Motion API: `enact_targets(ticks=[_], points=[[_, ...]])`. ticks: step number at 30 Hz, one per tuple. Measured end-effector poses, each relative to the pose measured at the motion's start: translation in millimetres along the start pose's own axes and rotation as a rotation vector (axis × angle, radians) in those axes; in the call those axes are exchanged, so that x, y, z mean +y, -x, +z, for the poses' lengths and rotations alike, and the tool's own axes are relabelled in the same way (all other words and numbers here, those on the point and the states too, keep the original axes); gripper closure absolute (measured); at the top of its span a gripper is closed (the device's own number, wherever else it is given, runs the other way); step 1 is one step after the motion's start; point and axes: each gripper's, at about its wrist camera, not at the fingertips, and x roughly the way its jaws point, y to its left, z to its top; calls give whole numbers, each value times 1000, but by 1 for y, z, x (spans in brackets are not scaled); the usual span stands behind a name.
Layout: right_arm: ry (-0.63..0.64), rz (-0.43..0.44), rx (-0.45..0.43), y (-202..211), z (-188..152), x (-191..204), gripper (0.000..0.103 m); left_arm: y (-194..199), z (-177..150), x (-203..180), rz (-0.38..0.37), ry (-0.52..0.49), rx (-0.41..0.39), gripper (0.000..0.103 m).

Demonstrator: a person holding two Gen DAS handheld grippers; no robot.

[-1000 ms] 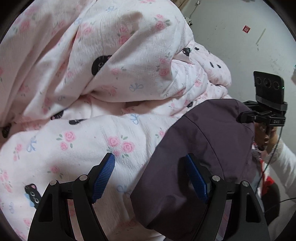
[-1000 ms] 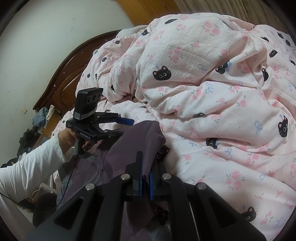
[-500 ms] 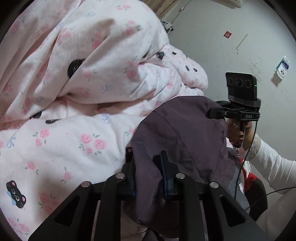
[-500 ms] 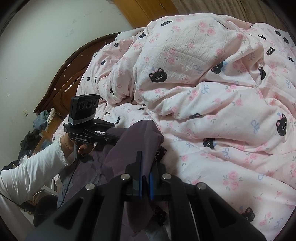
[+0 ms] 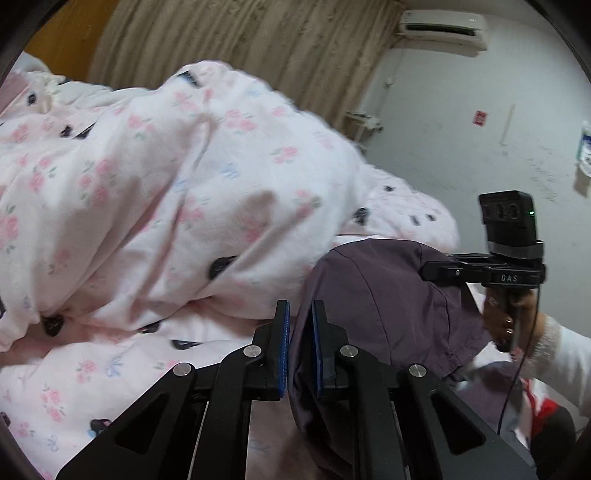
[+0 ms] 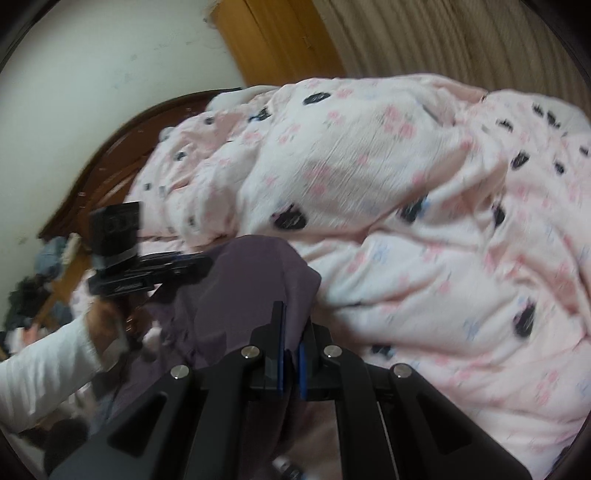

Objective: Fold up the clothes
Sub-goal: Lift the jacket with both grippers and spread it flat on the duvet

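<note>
On the bed, seen from the left wrist camera, the left gripper point(image 5: 299, 314) has its two blue-padded fingers pinched nearly together on a fold of the purple garment point(image 5: 384, 295), so it's holding cloth, not empty. That garment is bunched up at the near edge of the bed, lying on the pink floral duvet point(image 5: 166, 192) with the little black cat faces, which is heaped high toward the middle of the bed. Off to the right of the same view, the right gripper point(image 5: 428, 271) pokes into the other side of the purple fabric, with a hand point(image 5: 504, 314) in a white sleeve point(image 5: 565, 354) wrapped round its handle. Behind that is a beige curtain point(image 5: 240, 40) and a wall air conditioner point(image 5: 441, 26).

Switching to the right wrist camera, which is pretty blurry: the right gripper point(image 6: 291, 328) is pinched narrow too, with purple garment point(image 6: 251, 288) fabric caught between its pads and draped over the fingers. The left gripper point(image 6: 201, 263) comes in from the left and meets the same garment, held by the other hand point(image 6: 105, 314) in a white sleeve point(image 6: 44, 373). The duvet point(image 6: 424, 221) fills the right side, and the dark wooden headboard point(image 6: 110, 173) curves along the far left edge of the bed.
</note>
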Motion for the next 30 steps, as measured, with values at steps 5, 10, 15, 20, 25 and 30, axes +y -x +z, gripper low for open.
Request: enact_targets(ticks=[5,10,15,20,25,30], points=[[9,-184,113,-45,-2,-8,90,-21,-16,20,204,14,68,93],[-78,-208,89,-50,-7,-22,74,1,-26,35,281,70,12,93],[-103,-244,-32,-3,-10,-21,53,46,-29,22,299,88,-102,93],[-55,-364,-69,41,-25,-1,47,87,-40,-30,324,69,-122,92],[30,-339,27,60,-67,52,47,159,-86,-89,449,46,-158,35],[27,-217,106,68,-121,112,41,218,-148,-109,523,129,-167,24]])
